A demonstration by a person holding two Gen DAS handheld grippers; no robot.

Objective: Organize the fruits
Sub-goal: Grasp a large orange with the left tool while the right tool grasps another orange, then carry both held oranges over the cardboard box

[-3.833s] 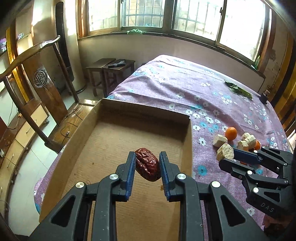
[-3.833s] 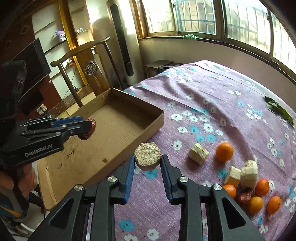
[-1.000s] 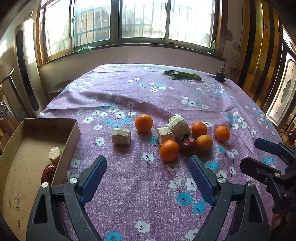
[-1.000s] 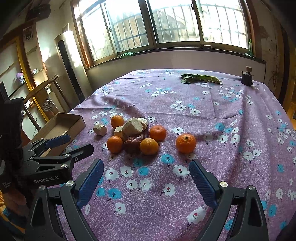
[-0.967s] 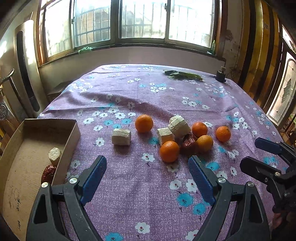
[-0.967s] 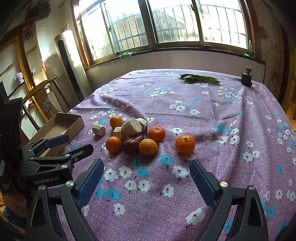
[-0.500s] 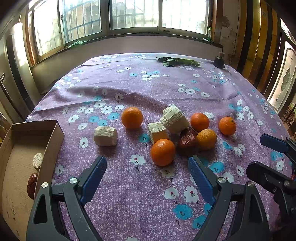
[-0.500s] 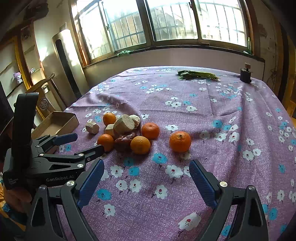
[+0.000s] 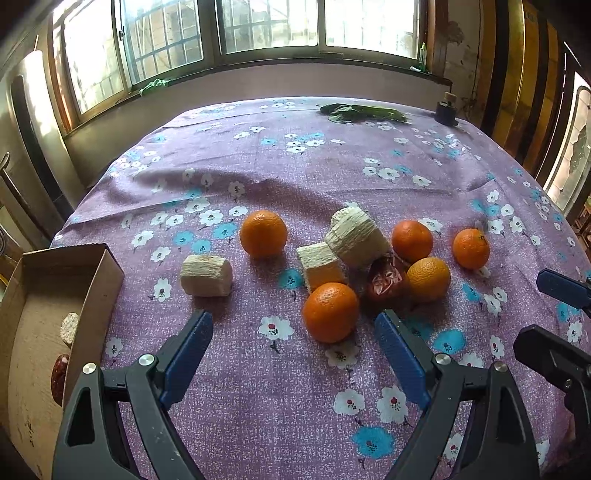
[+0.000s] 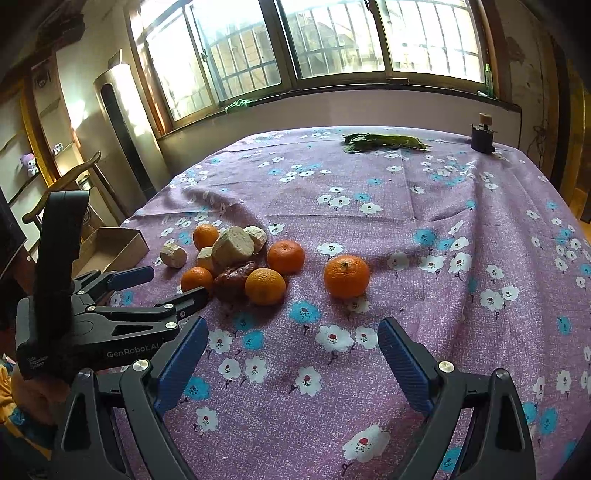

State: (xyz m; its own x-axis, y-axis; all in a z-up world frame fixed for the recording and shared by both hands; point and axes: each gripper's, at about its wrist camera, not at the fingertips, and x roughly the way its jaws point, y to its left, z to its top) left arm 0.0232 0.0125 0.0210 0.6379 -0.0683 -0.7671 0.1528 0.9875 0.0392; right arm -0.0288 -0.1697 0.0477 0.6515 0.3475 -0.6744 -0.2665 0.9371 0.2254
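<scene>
Left wrist: nearest orange (image 9: 330, 312) round, glossy, bright w/ dimpled skin.

left wrist: low, near fruit pile (image 9: 354, 266) | right wrist: farther, perhaps higher | shared: pile

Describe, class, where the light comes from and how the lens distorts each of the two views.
Left wrist view: daylight from the windows behind the table, shadows falling toward the camera under the oranges; fisheye bends the tablecloth edges. Right wrist view: windows glare, window frames curve, dark corner vignetting.
</scene>
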